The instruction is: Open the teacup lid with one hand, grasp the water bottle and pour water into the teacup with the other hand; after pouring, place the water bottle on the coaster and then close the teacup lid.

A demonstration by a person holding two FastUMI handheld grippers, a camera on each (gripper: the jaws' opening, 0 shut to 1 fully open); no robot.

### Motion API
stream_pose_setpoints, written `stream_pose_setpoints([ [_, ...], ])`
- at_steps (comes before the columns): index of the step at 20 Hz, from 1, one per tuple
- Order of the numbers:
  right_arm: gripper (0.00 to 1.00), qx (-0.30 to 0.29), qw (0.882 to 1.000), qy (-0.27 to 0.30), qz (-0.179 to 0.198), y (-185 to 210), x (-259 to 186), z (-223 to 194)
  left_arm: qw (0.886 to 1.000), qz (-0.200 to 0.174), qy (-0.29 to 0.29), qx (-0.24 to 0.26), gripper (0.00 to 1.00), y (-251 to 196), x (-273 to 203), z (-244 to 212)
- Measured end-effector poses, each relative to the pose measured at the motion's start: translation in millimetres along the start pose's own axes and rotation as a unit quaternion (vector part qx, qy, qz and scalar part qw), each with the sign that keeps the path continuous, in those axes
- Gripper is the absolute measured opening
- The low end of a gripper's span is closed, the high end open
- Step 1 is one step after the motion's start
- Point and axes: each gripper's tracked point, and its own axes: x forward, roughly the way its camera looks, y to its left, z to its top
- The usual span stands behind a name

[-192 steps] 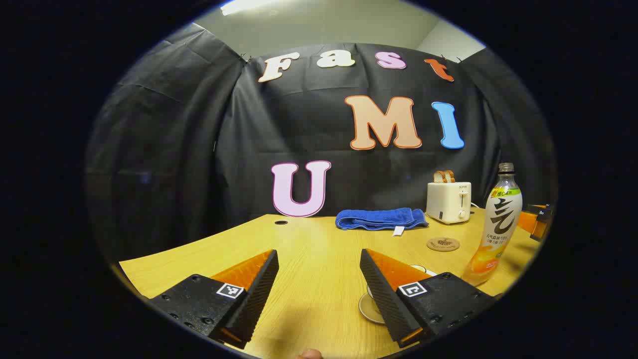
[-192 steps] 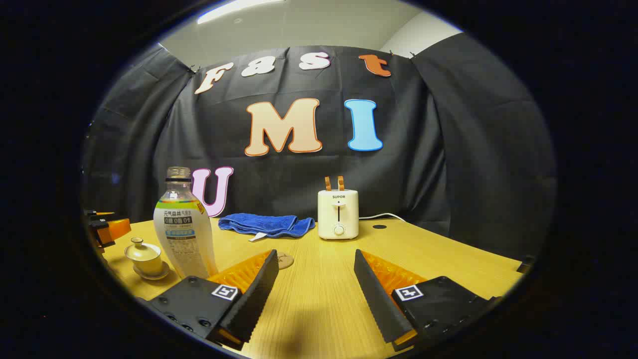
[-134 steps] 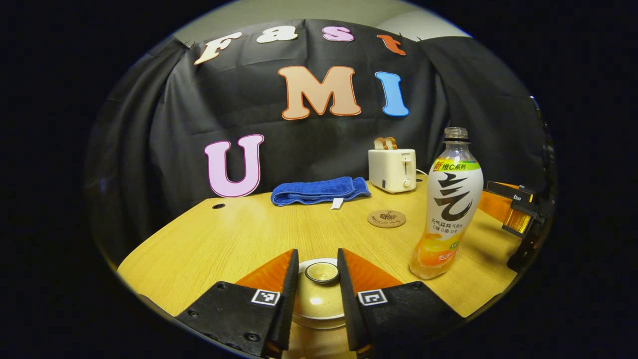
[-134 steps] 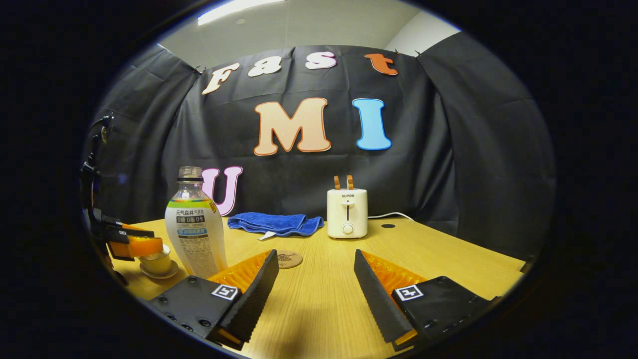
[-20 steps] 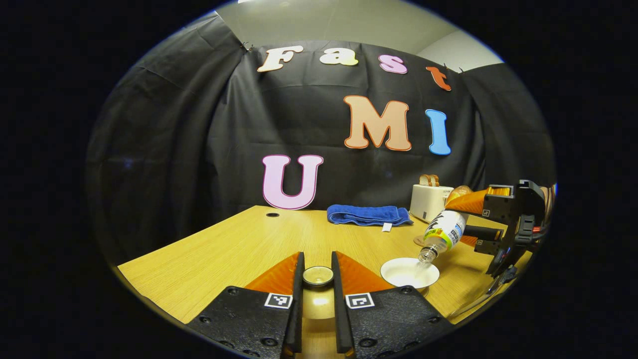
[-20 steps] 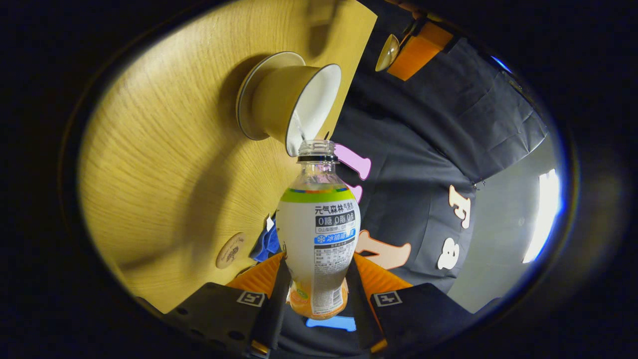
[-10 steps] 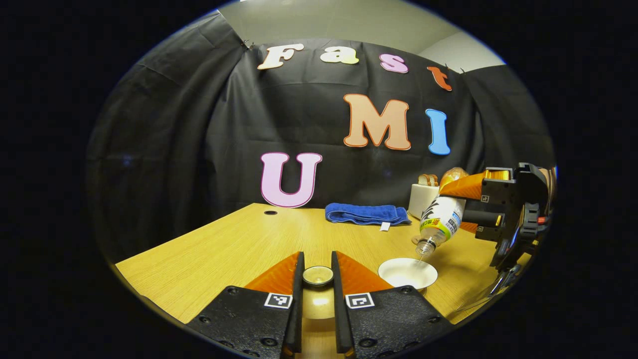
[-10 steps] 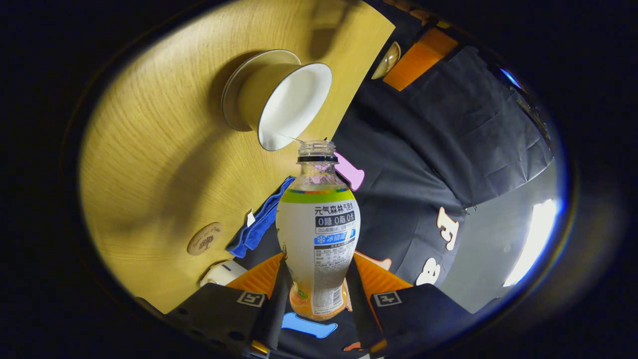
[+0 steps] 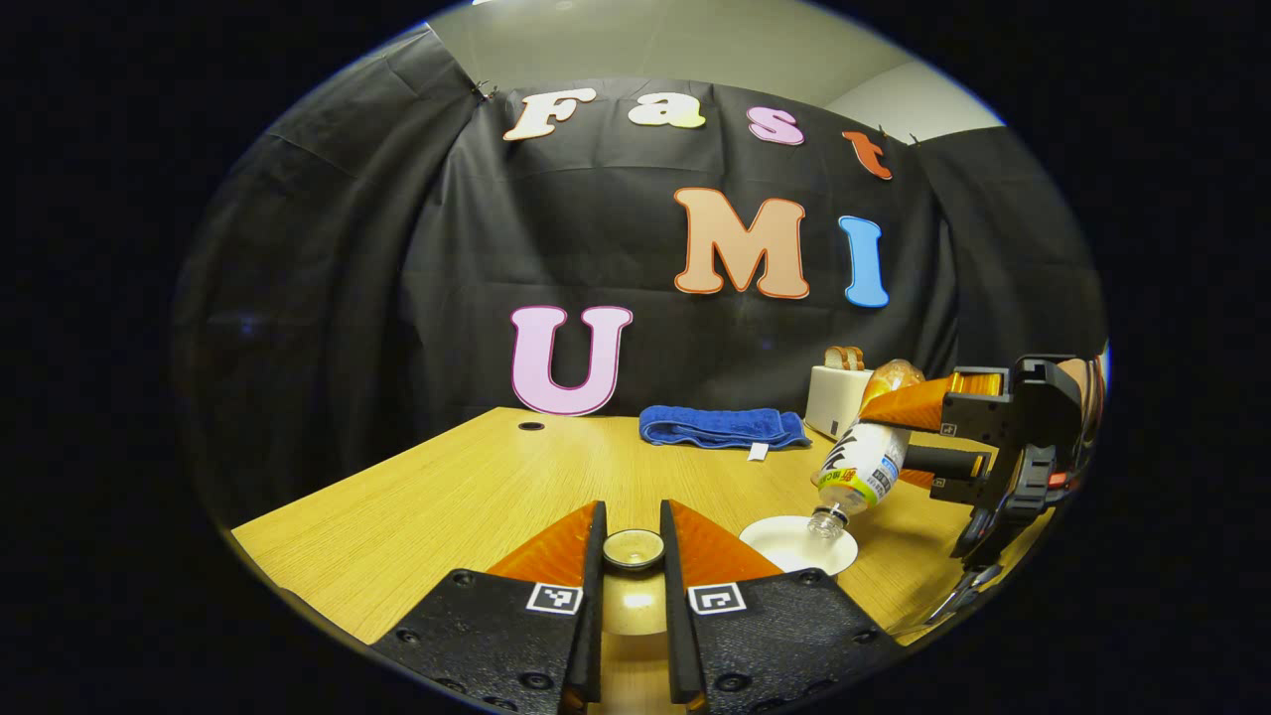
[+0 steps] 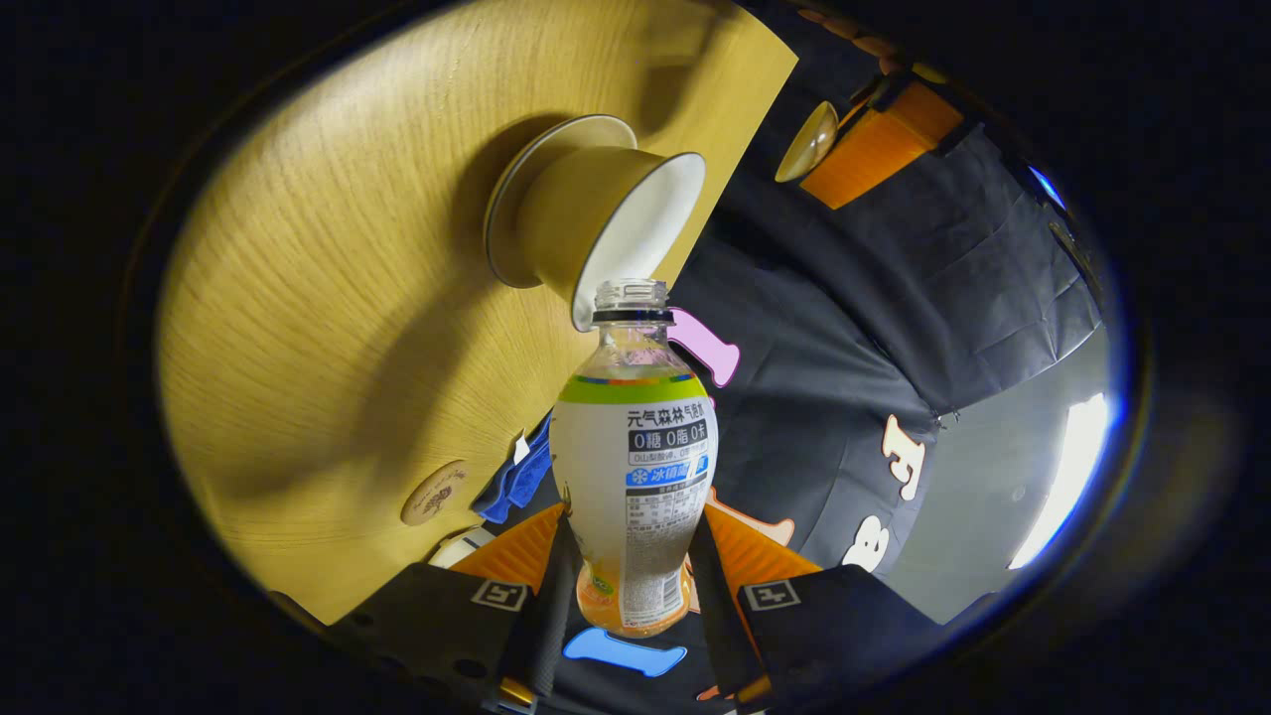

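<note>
Cream teacup (image 10: 586,214), white inside; blue towel (image 9: 720,427); white bottle (image 10: 633,477), green band, orange base.

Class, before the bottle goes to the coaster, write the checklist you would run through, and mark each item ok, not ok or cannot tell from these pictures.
1. Right tool shut on the water bottle: ok.
2. Left tool shut on the teacup lid, held away from the cup: ok.
3. Bottle mouth over the open teacup: ok.
4. Enough water poured into the teacup: cannot tell.
5. Bottle upright for carrying: not ok, it is tilted neck-down.
6. Coaster free to take the bottle: ok.
</note>
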Motion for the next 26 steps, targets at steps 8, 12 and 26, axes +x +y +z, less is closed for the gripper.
stream_pose_setpoints([
  [8, 0.64, 0.239, 0.970, 0.014, 0.032, 21.2, -2.6, 5.1, 1.000, 0.002, 0.003, 0.002, 0.24, -5.4, 4.8, 2.4],
  [12, 0.65, 0.394, 0.918, 0.024, 0.041, 30.5, -13.0, 17.6, 1.000, -0.003, 0.005, 0.005, 0.24, -12.7, 7.8, 5.4],
  [26, 0.64, 0.724, 0.687, 0.052, 0.036, 27.0, 15.1, -45.5, 0.999, -0.036, 0.011, 0.001, 0.24, -46.5, 17.7, 9.9],
])
